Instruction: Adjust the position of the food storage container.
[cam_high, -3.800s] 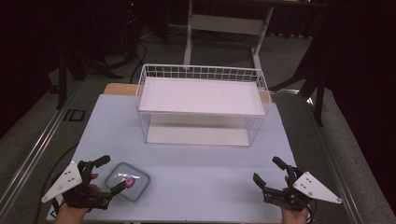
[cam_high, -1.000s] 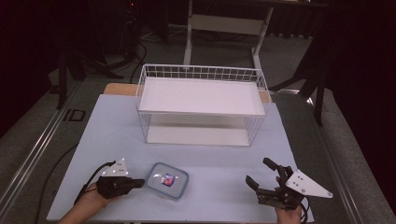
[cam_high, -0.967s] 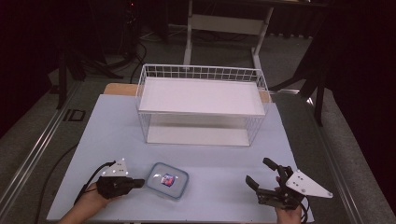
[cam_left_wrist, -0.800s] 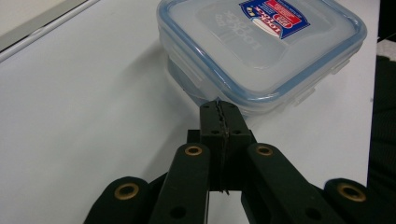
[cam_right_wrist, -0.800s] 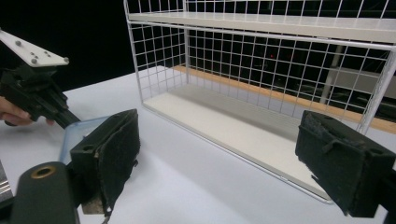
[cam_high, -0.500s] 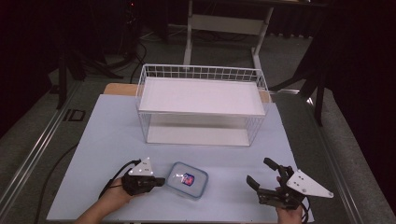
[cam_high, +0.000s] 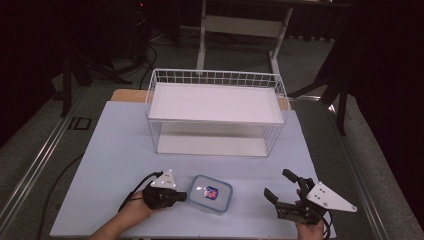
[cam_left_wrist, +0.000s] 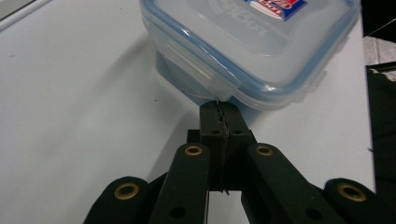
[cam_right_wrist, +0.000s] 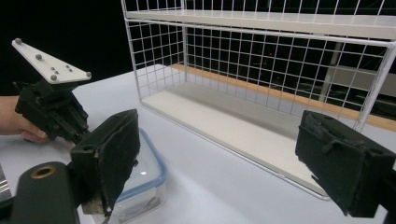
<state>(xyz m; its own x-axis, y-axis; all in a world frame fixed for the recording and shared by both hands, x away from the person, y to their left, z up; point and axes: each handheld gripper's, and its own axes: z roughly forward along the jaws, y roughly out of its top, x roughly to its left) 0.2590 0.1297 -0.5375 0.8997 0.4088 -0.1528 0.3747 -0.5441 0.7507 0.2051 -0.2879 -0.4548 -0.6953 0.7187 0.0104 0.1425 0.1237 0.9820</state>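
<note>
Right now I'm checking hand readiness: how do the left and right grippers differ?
The left gripper has its jaws pressed shut, tips against the edge of the lidded container; the right gripper is spread wide open and touches nothing. The left sits beside the container, the right apart from it. Both are hand-held, low over the table.

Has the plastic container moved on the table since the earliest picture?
Yes. The lidded plastic container has slid rightward with the shut left gripper at its edge; it now lies below the wire shelf rack, not left of it.
</note>
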